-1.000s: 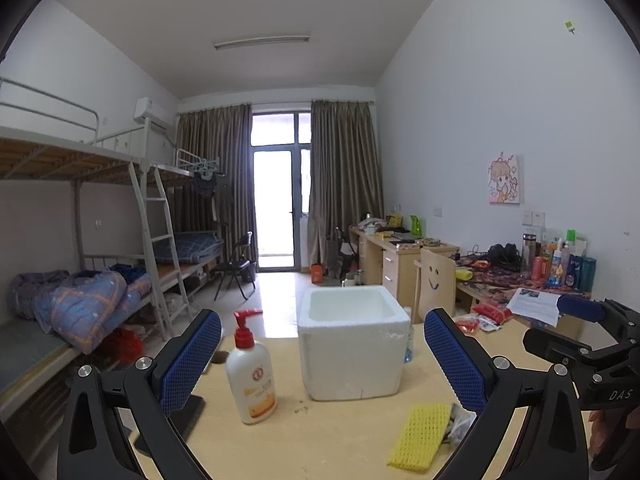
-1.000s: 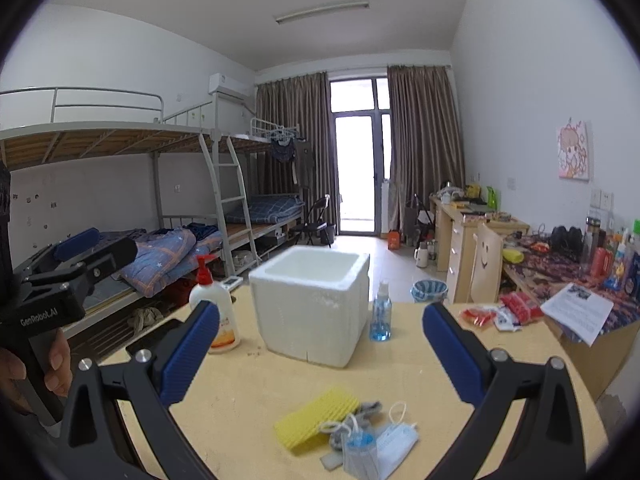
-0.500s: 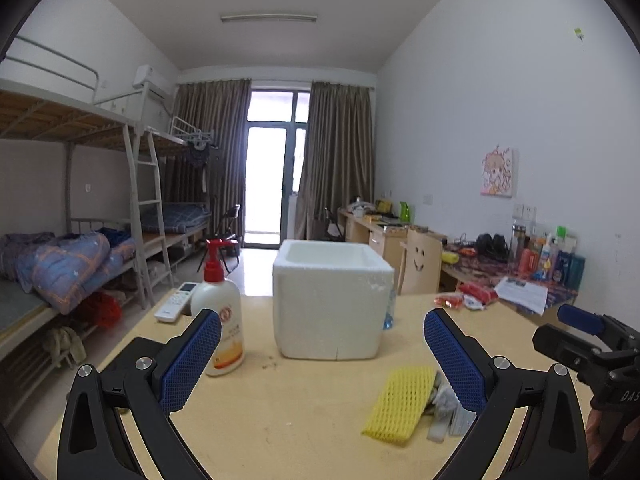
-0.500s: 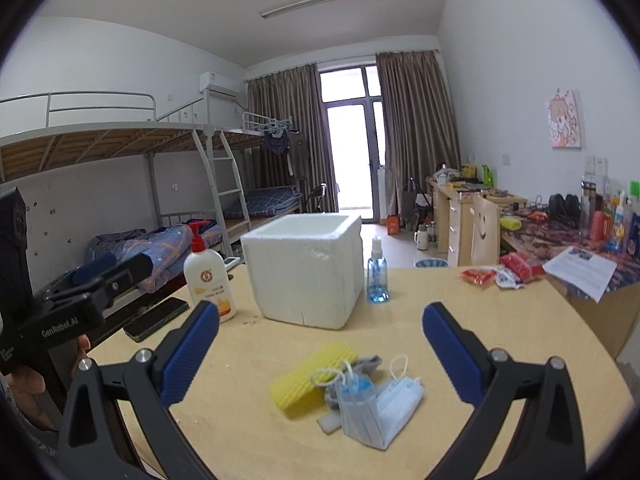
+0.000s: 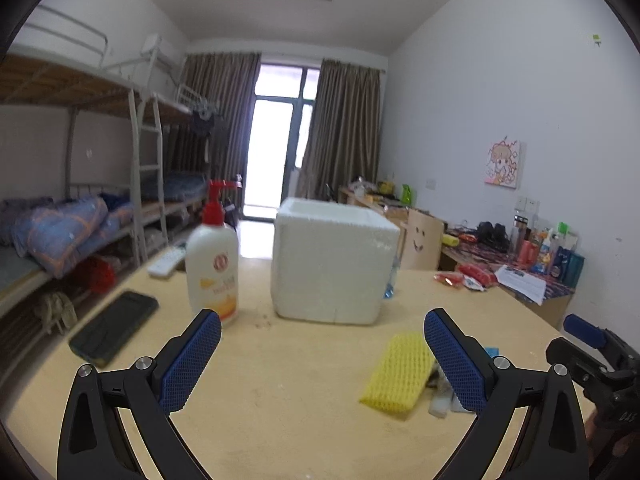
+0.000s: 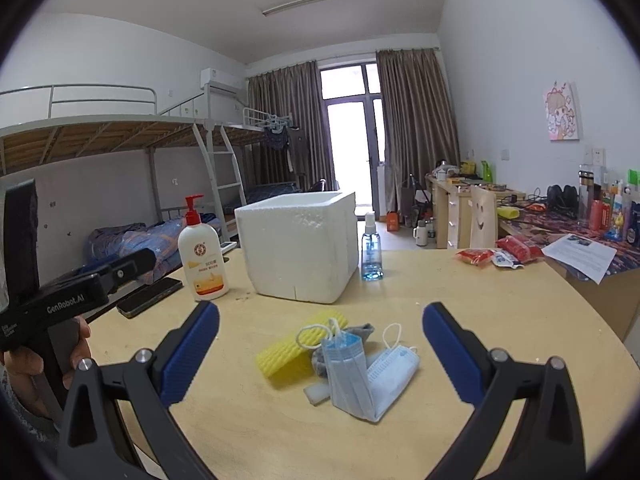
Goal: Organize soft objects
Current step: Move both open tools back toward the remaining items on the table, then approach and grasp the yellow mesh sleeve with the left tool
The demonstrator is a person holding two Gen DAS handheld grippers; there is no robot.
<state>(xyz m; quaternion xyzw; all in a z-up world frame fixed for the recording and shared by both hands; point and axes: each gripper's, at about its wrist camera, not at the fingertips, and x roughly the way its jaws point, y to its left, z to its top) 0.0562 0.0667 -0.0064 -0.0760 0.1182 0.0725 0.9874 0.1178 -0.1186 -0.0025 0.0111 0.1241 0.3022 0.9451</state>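
- On the round, pale wooden table (image 6: 500, 312), the white square foam box (image 6: 298, 246) stands open-topped near the middle and serves as the landmark here.
- Just in front of the foam box, toward the cameras, lies a small heap of soft things: a yellow foam-net sleeve (image 6: 292, 350), a folded light-blue face mask (image 6: 348, 368) with white ear loops, a second, paler mask (image 6: 394, 366) under it, a bit of grey cloth (image 6: 360, 330) and a small white foam scrap (image 6: 318, 394).
- The yellow sleeve touches the masks on the side nearer the box's left corner; all of the heap is outside the box.
- Left of the foam box stands a white pump bottle with a red pump and orange label (image 6: 202, 256), close beside it but apart.
- Further left of the box, past the bottle, a black phone (image 6: 150, 296) lies flat near the table edge.
- Right of the foam box, just beside its far corner, stands a clear spray bottle with blue liquid (image 6: 371, 248).
- The right gripper (image 6: 320, 354) hovers in front of the box above the heap, its blue-padded fingers (image 6: 188, 354) spread wide and holding nothing.
- The left gripper (image 5: 322, 360) is likewise spread wide and empty, low over bare table in front of the box, with the sleeve (image 5: 400, 376) by its right finger.
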